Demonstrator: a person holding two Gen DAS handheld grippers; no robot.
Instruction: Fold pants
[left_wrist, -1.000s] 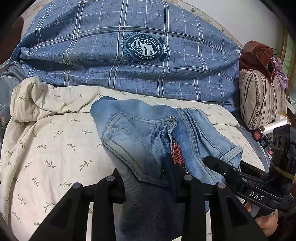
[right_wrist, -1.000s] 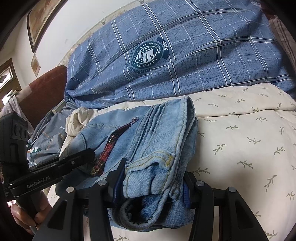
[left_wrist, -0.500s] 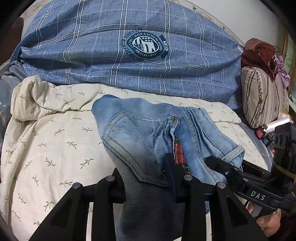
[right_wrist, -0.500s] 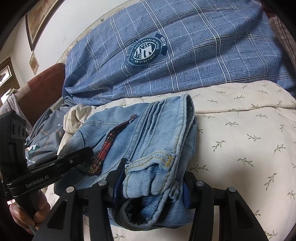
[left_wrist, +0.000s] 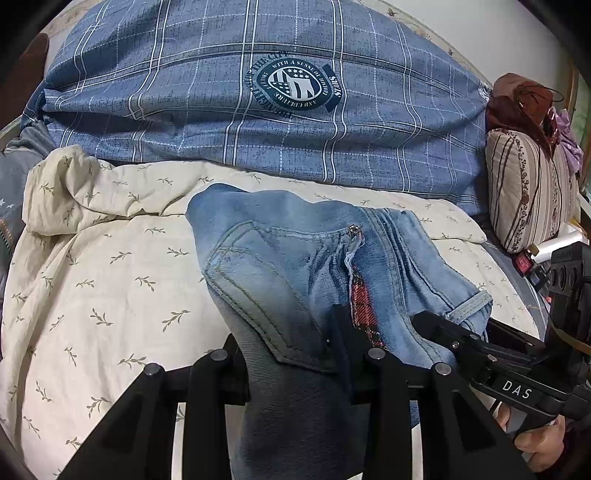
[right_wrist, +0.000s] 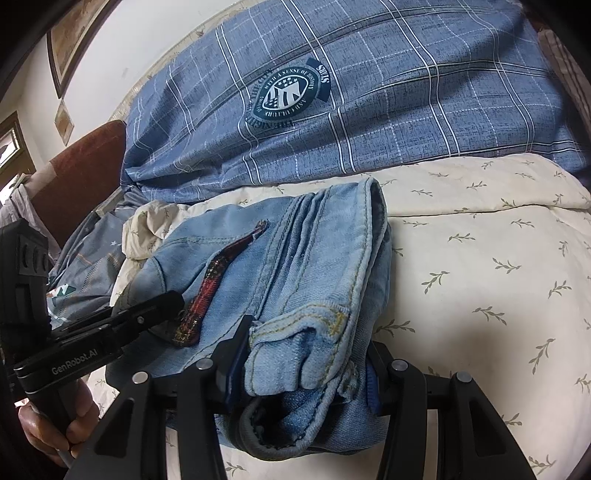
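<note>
On cream bedspread (left_wrist: 110, 280), jeans (left_wrist: 280, 266) at 12 o'clock; left gripper (left_wrist: 291, 354), right gripper (right_wrist: 303, 373) both clamped on denim; lower evenly, edges aligned.

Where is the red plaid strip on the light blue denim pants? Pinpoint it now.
The red plaid strip runs down the middle of the light blue denim pants, just right of the left tool; the right-wrist view shows it left of the stacked folds.

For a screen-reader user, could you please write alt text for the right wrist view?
The right gripper clamps a bunched fold of light-blue jeans lying on a cream leaf-print quilt. The left gripper grips them at left; a blue plaid duvet lies behind.
</note>
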